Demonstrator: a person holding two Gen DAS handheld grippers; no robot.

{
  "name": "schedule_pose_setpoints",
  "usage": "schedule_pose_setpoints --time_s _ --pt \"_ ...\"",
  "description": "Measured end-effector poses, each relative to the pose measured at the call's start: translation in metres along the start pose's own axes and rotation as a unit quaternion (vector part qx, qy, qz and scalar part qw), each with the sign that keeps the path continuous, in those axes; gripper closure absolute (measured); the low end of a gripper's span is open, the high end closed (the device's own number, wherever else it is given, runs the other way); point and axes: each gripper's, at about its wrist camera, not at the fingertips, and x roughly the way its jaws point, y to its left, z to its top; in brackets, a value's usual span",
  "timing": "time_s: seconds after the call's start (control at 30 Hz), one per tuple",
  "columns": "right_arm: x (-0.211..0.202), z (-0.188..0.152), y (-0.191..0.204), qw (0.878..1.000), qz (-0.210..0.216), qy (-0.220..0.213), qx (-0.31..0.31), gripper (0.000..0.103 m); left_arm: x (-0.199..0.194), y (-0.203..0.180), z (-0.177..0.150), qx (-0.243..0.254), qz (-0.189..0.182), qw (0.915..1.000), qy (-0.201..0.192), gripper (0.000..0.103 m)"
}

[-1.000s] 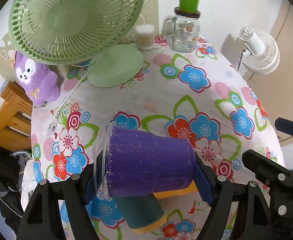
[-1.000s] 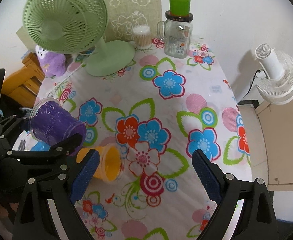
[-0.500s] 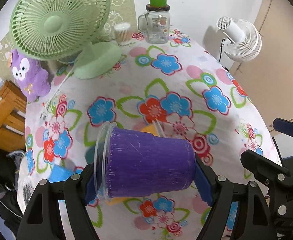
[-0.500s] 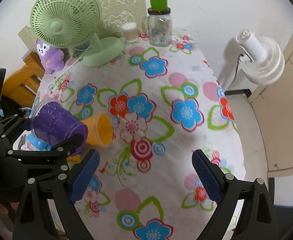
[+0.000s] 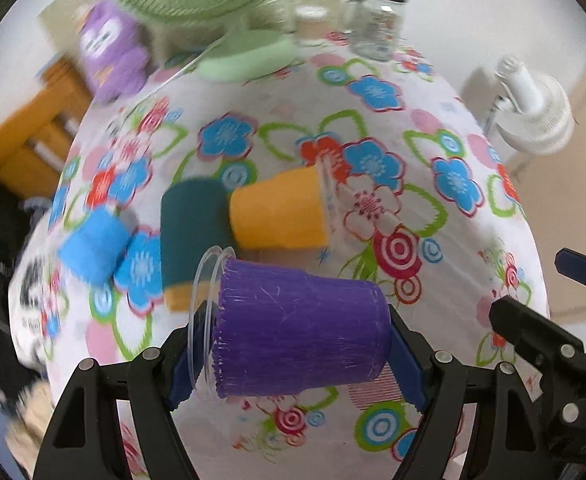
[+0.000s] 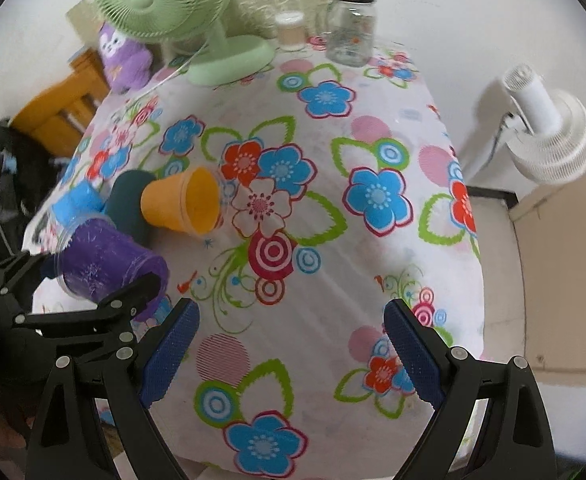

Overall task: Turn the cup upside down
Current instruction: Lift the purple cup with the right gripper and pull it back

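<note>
My left gripper (image 5: 293,354) is shut on a purple cup (image 5: 297,328) with a clear rim. It holds the cup on its side above the flowered table, rim to the left. The cup also shows in the right wrist view (image 6: 105,260), at the left. An orange cup (image 5: 281,212) lies on its side on the table, mouth to the right. A dark teal cup (image 5: 193,228) lies beside it, and a light blue cup (image 5: 93,244) is further left. My right gripper (image 6: 289,360) is open and empty above the table's near part.
A green desk fan (image 6: 165,4), a purple plush toy (image 6: 123,56), a small jar (image 6: 291,32) and a glass jar with a green lid (image 6: 351,24) stand at the table's far end. A white fan (image 6: 549,128) stands off the right edge.
My left gripper has pulled back and up with the purple cup, so the orange, teal and blue cups now show beyond it. My right gripper has also drawn back towards the near edge.
</note>
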Motion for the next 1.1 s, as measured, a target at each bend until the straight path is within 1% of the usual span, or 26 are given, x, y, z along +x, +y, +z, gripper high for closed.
schedule_pose_setpoints --time_s 0.13,0.23,0.33,0.4,0.47,0.57,0.63,0.7,0.8,0.93,1.07,1.1 --pt "0.009 0.007 0.001 0.999 0.008 0.01 -0.044 0.008 0.01 0.006 -0.012 -0.074 0.003 0.9971 0.014 0.022" --pt "0.018 0.011 0.005 0.997 0.014 0.018 -0.075 0.008 0.016 0.008 -0.02 -0.105 0.008 0.9942 0.018 0.022" --pt "0.027 0.012 0.007 0.995 0.023 0.026 -0.098 0.008 0.022 0.011 -0.025 -0.12 0.006 0.9926 0.021 0.022" --pt "0.032 0.012 0.009 0.993 0.027 0.031 -0.108 0.008 0.025 0.011 -0.026 -0.117 0.011 0.9928 0.023 0.022" --pt "0.038 0.012 0.01 0.992 0.032 0.035 -0.114 0.008 0.028 0.011 -0.026 -0.11 0.008 0.9936 0.023 0.022" --pt "0.045 0.01 0.008 0.992 0.038 0.037 -0.114 0.008 0.034 0.01 -0.025 -0.087 -0.002 0.9959 0.023 0.022" --pt "0.049 0.008 0.006 0.992 0.037 0.038 -0.112 0.008 0.037 0.007 -0.024 -0.06 -0.005 0.998 0.021 0.022" --pt "0.052 0.006 0.005 0.993 0.035 0.04 -0.108 0.008 0.04 0.004 -0.022 -0.04 -0.006 0.9989 0.021 0.022" --pt "0.056 0.0 0.002 0.994 0.029 0.038 -0.099 0.008 0.045 -0.002 -0.02 0.001 -0.011 0.9998 0.018 0.022" --pt "0.059 -0.007 -0.002 0.996 0.018 0.033 -0.084 0.008 0.051 -0.012 -0.017 0.067 -0.017 0.9975 0.012 0.022" --pt "0.059 -0.013 -0.006 0.998 0.011 0.023 -0.056 0.008 0.054 -0.019 -0.016 0.121 -0.039 0.9918 0.008 0.022" --pt "0.06 -0.015 -0.007 0.999 0.01 0.023 -0.048 0.008 0.055 -0.021 -0.015 0.13 -0.039 0.9907 0.007 0.022"
